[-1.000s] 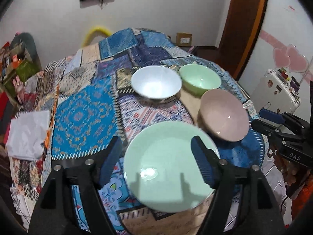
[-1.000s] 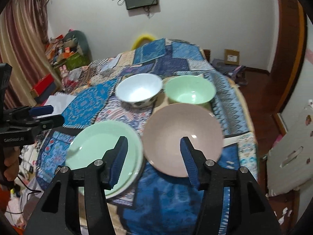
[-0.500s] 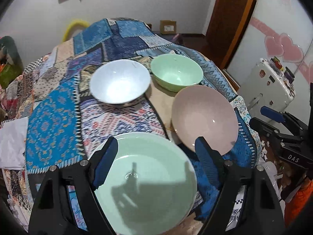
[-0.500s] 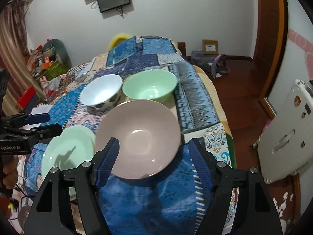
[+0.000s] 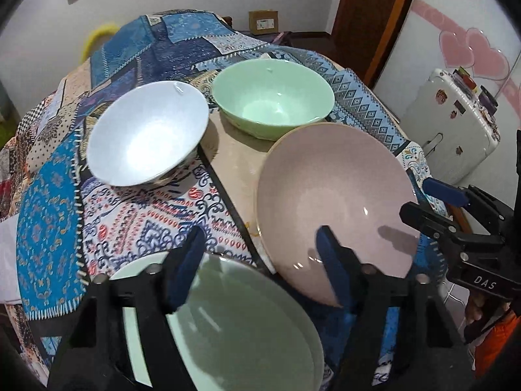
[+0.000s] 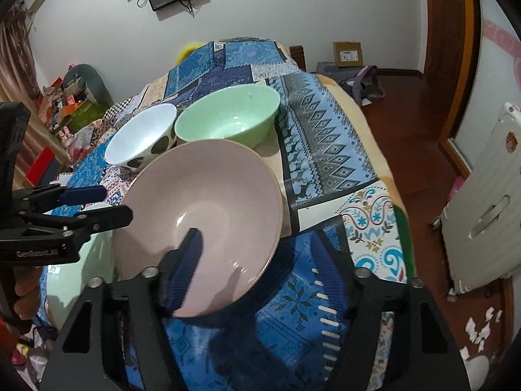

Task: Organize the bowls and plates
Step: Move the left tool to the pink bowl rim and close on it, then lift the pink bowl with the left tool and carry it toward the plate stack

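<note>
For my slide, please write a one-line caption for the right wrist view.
Open right tool straddles the near rim of the pink plate, with green bowl and white bowl behind.

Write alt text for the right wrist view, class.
The open right gripper straddles the near rim of a pink plate on a patchwork cloth. Behind it sit a white bowl and a green bowl; the left gripper hovers at left.

A patchwork-covered table carries white bowl, green bowl, pink bowl, green plate.
</note>
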Motion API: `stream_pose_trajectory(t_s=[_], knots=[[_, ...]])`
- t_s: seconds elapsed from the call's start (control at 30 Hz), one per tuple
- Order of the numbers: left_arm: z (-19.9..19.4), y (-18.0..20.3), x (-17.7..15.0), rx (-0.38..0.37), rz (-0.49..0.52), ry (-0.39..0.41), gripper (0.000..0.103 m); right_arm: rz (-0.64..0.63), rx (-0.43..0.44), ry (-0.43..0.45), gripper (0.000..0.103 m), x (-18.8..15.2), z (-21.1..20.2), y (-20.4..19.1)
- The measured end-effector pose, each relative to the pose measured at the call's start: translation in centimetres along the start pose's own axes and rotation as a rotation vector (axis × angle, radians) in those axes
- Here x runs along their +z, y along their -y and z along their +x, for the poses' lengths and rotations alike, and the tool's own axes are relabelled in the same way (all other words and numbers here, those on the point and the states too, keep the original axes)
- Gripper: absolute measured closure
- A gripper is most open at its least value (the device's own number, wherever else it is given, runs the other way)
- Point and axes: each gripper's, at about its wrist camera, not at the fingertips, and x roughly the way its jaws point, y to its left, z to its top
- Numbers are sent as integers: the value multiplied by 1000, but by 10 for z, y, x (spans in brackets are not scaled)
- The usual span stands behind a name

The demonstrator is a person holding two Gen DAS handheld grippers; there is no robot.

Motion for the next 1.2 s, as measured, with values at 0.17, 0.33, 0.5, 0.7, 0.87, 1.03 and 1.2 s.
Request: stream_pose_trajectory(t_s=[0.17,0.33,0.5,0.7,0.87,1.03,1.2], knots=[[17,2,4,-24,9,-27,57,22,28,-27,63,-4,11,4],[31,3,6,-47,9,-52,70,40,50,-40,72,-7,16,7],[37,4,4,-75,9,-73,82,39,56,-46,79,-7,20,6],[37,4,2,-71,9,-68,86,37,39,-51,80,-5,17,3],[31,4,0,-65,8,-61,86,36,28,-51,80,-2,14,0],[17,3,-3,-72,-1,-42,86,32,27,-40,80,0,7,-5],[-5,5,-5,-65,5,-3,86,25,29,-9,80,3,-7,-13]])
